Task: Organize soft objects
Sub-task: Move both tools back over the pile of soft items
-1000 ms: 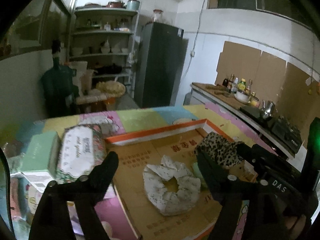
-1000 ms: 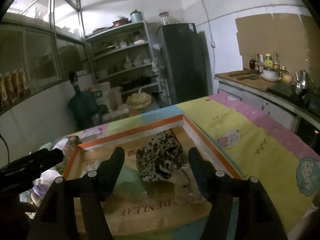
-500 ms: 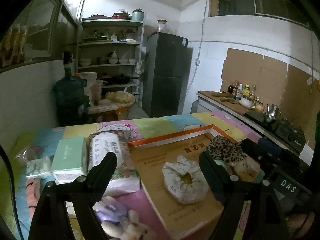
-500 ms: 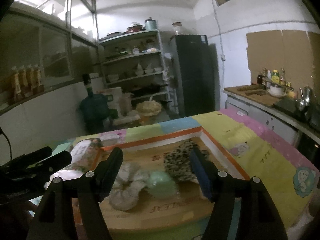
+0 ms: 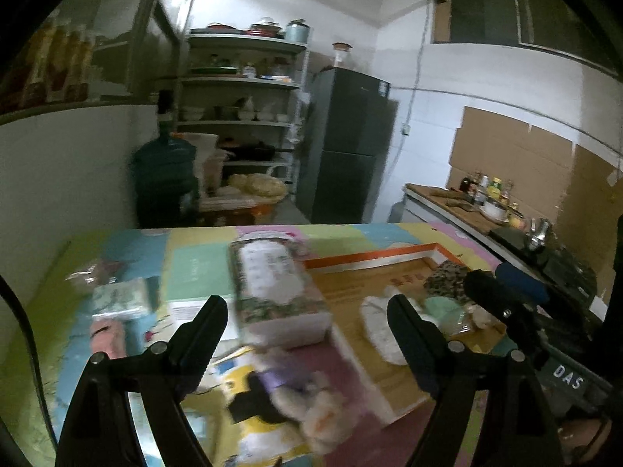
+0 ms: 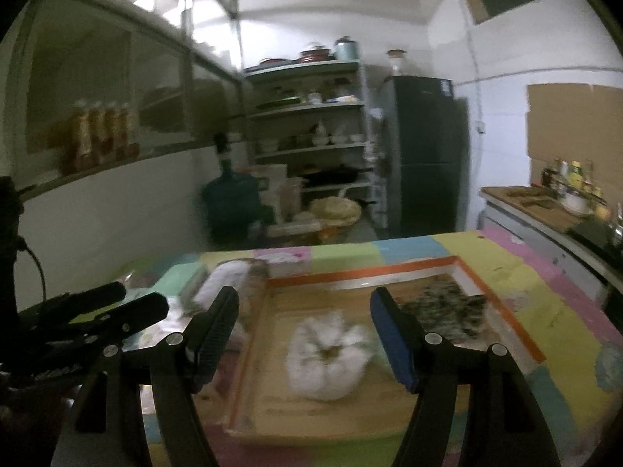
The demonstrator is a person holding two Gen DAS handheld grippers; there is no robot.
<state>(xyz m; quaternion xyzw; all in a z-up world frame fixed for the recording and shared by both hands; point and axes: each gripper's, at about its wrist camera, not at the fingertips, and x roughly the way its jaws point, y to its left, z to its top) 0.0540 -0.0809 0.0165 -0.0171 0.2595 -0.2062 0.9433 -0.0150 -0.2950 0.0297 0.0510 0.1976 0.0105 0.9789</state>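
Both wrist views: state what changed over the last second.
Both grippers, left and right, drew back from the cardboard tray, jaws open and empty, nothing grasped. The white scrunchie and leopard-print piece stayed in the tray; the tissue pack stayed beside it.

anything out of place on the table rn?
Yes. A plush toy, a pink soft item and tissue packs lie loose outside the cardboard tray, which already holds the white scrunchie and leopard-print piece.
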